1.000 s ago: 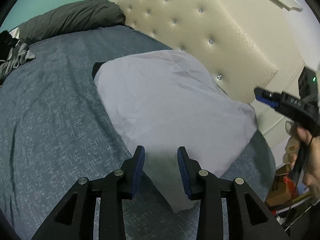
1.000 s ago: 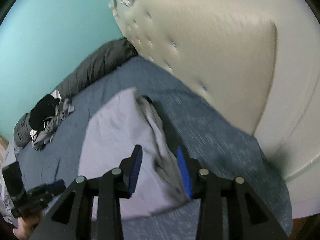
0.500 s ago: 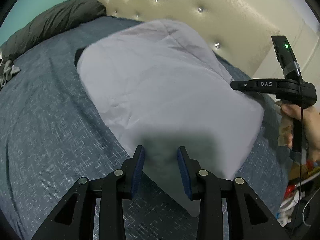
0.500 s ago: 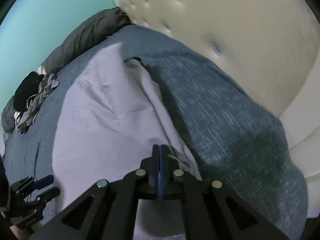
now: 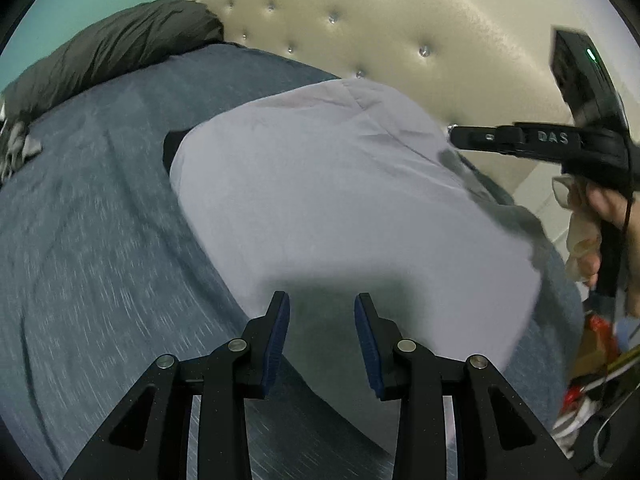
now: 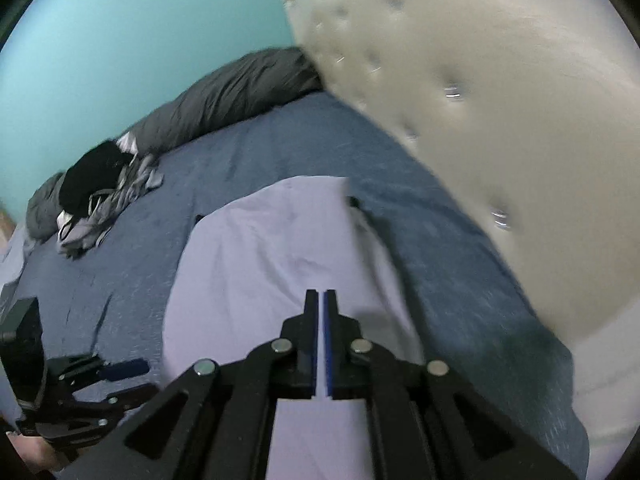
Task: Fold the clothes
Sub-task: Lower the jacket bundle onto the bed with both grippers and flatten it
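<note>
A pale lilac garment (image 5: 340, 200) lies spread flat on the blue bed cover (image 5: 100, 240), close to the headboard. My left gripper (image 5: 322, 312) hovers open over the garment's near edge with nothing between its blue pads. It also shows at the bottom left of the right wrist view as the left gripper (image 6: 140, 380). My right gripper (image 6: 320, 296) is shut, and only a thin slit shows between its pads, with no cloth in it. In the left wrist view the right gripper (image 5: 452, 140) hangs over the garment's right edge, held by a hand (image 5: 608, 208).
A cream tufted headboard (image 5: 400, 40) rises just behind the garment. A dark grey rolled duvet (image 5: 112, 48) lies along the far side of the bed. A pile of dark and grey clothes (image 6: 104, 200) sits beside it. Clutter (image 5: 592, 340) lies on the floor past the bed's right edge.
The right gripper's jaws have shut and it has come down closer over the garment's right part. The left gripper has shifted sideways along the garment's near edge, still open.
</note>
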Demonstrator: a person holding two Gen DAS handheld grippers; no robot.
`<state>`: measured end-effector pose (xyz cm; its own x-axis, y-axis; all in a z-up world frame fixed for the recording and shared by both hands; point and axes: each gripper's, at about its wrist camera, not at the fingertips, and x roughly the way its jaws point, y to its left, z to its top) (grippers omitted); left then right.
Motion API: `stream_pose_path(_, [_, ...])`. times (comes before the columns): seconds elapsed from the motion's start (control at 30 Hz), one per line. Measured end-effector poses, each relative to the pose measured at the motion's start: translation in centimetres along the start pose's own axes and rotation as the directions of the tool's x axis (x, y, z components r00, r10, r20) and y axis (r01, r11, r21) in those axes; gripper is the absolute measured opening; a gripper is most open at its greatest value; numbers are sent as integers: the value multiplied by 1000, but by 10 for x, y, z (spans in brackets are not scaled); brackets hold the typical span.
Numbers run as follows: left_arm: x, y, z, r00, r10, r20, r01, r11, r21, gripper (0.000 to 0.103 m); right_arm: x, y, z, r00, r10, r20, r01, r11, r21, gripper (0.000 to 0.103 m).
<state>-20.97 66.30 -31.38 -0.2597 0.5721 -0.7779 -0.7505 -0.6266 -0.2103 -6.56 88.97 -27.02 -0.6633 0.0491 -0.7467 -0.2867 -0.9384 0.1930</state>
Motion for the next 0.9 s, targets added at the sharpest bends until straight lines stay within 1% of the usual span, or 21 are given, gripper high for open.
stream_pose_path(0.07, [6, 8, 6, 1000, -3, -8, 3, 1000, -3, 37, 19, 9, 12, 998, 13, -67, -14, 1000, -15, 3])
stream_pose_path(0.1, [9, 12, 7, 1000, -5, -13, 5, 1000, -8, 37, 25, 13, 18, 998, -7, -69, 5, 1000, -31, 3])
stream_pose_path(0.13, [13, 16, 9, 1000, -7, -17, 6, 1000, -14, 37, 31, 13, 23, 997, -5, -71, 4, 1000, -24, 3])
stream_pose_path(0.2, [19, 22, 10, 1000, -6, -31, 6, 1000, -7, 37, 46, 7, 31, 996, -33, -84, 34, 999, 7, 3])
stream_pose_path(0.27, [25, 26, 10, 999, -8, -43, 7, 1000, -2, 37, 61, 0, 31, 991, -77, -107, 81, 996, 37, 3])
stream_pose_path(0.33, [28, 31, 6, 999, -13, -51, 13, 1000, 0, 37, 78, -7, 29, 985, -99, -139, 108, 992, 63, 3])
stream_pose_path(0.37, [29, 33, 4, 998, -15, -53, 15, 1000, 2, 37, 82, -12, 26, 981, -112, -158, 125, 989, 74, 2])
stream_pose_path(0.43, [31, 35, 0, 998, -19, -57, 19, 1000, 6, 37, 102, -19, 23, 969, -137, -204, 162, 980, 114, 0])
stream_pose_path(0.57, [30, 36, -4, 998, -19, -55, 20, 1000, 13, 37, 110, -28, 16, 966, -137, -217, 174, 972, 161, 0])
stream_pose_path(0.63, [23, 35, -4, 999, -23, -47, 23, 1000, 11, 37, 113, -32, 13, 965, -136, -222, 179, 967, 183, 0])
stream_pose_path(0.73, [11, 34, -2, 999, -25, -26, 25, 1000, 12, 37, 88, -32, 16, 979, -124, -160, 153, 971, 183, 1])
stream_pose_path(0.77, [7, 34, -1, 999, -28, -22, 28, 1000, 11, 37, 78, -34, 16, 983, -120, -140, 147, 969, 200, 2])
stream_pose_path(0.83, [-1, 32, -1, 999, -33, -16, 33, 999, 9, 37, 54, -38, 10, 988, -111, -105, 132, 964, 229, 2])
stream_pose_path(0.9, [-8, 28, -3, 999, -35, -13, 35, 999, 8, 37, 33, -37, -1, 991, -105, -84, 121, 969, 217, 3])
